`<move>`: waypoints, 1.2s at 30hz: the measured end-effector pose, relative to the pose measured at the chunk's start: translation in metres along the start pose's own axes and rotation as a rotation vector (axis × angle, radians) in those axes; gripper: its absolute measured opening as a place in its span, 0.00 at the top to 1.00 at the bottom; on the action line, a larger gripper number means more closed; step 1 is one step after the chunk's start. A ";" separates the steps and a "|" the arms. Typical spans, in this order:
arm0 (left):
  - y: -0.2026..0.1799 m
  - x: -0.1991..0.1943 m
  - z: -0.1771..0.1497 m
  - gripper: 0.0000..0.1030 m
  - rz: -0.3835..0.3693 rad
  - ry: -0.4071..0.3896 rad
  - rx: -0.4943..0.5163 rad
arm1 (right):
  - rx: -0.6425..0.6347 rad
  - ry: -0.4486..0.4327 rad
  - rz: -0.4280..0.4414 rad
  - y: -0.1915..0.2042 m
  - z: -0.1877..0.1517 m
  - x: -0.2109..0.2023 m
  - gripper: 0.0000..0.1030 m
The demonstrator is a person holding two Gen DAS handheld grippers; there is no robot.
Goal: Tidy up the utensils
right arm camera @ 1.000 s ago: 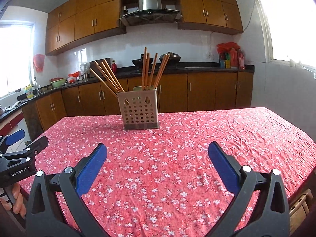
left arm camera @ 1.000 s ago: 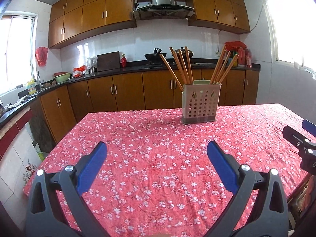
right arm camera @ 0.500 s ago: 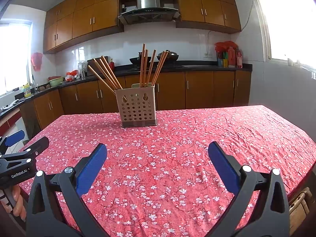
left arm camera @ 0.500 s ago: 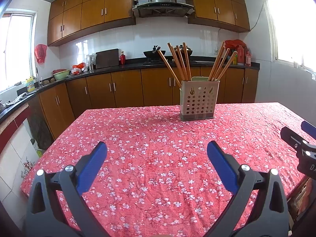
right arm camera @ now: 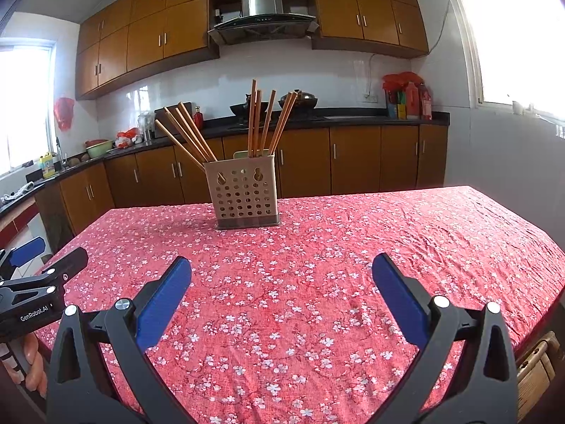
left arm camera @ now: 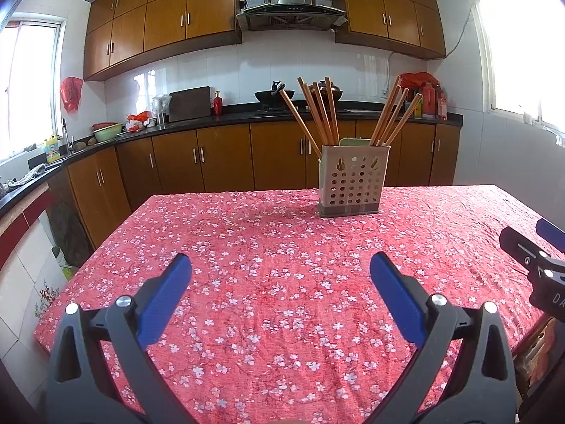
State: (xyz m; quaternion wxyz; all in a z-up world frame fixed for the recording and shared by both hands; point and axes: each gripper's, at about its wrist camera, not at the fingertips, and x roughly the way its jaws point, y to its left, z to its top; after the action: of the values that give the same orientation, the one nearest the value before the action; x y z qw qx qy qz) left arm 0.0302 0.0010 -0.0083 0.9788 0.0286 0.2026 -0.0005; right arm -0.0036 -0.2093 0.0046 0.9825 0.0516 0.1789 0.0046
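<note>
A beige perforated utensil holder stands upright at the far side of the table. Several brown chopsticks lean in it in two bunches, one to each side. My left gripper is open above the near part of the table, with nothing between its blue pads. My right gripper is open too and holds nothing. Each gripper shows at the edge of the other's view: the right gripper and the left gripper, with a hand beneath the latter.
The table wears a red floral cloth. Behind it run brown kitchen cabinets, a dark counter with a wok, bottles and a sink area at left. Bright windows flank the room.
Both views have drawn slightly back and tilted up, so the holder sits a little farther and lower relative to the room. Both grippers have stayed open and empty.
</note>
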 end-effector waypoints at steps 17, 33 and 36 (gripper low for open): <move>-0.003 0.001 0.001 0.04 -0.004 0.001 0.003 | 0.012 0.003 -0.001 0.001 -0.001 0.001 0.02; -0.002 0.004 0.000 0.04 -0.011 0.008 0.003 | 0.017 0.007 0.000 0.003 -0.002 0.002 0.02; -0.001 0.005 0.000 0.04 -0.014 0.009 0.000 | 0.017 0.007 0.000 0.003 -0.002 0.003 0.02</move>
State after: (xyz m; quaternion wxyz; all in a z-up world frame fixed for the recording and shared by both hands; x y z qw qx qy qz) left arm 0.0345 0.0001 -0.0104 0.9779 0.0270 0.2073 -0.0070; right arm -0.0018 -0.2059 0.0020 0.9814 0.0598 0.1826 0.0035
